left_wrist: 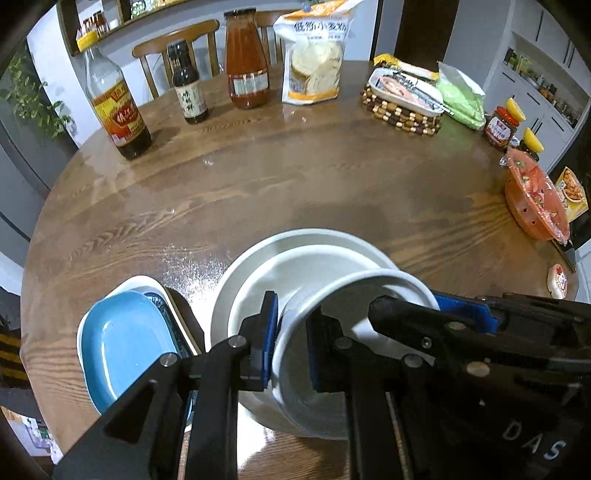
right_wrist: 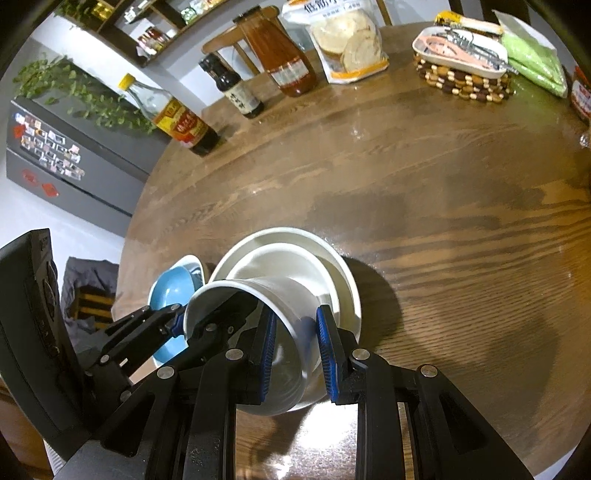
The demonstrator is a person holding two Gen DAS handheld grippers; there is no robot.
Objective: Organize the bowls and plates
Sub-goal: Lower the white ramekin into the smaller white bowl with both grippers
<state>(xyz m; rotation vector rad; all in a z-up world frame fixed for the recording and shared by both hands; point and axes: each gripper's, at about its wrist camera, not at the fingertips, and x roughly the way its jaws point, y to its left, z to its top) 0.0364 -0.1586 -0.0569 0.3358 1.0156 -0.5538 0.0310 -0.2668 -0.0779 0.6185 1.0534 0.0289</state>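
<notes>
Deep white ceramic bowl point(left_wrist: 325, 354), rim pinched by left tool point(left_wrist: 291, 345) and right tool point(right_wrist: 295, 349), hangs tilted directly over stacked white plates point(left_wrist: 258, 266).

The white bowl point(left_wrist: 332, 354) hides the near part of the stacked white plates point(left_wrist: 295, 251), the claws' black frames mask its base, and shelf jars point(left_wrist: 94, 22) are too small to identify.

Layout relative to the stacked plates point(left_wrist: 236, 273) at the near edge of the tabletop point(left_wrist: 295, 184): a bowl point(left_wrist: 332, 295) tilted over them; a second stack of dishes point(left_wrist: 122, 339) just to their left; bottles point(left_wrist: 114, 107) and a flour bag point(left_wrist: 314, 55) far behind; a trivet point(left_wrist: 399, 110) bearing a tray behind, to the right.
</notes>
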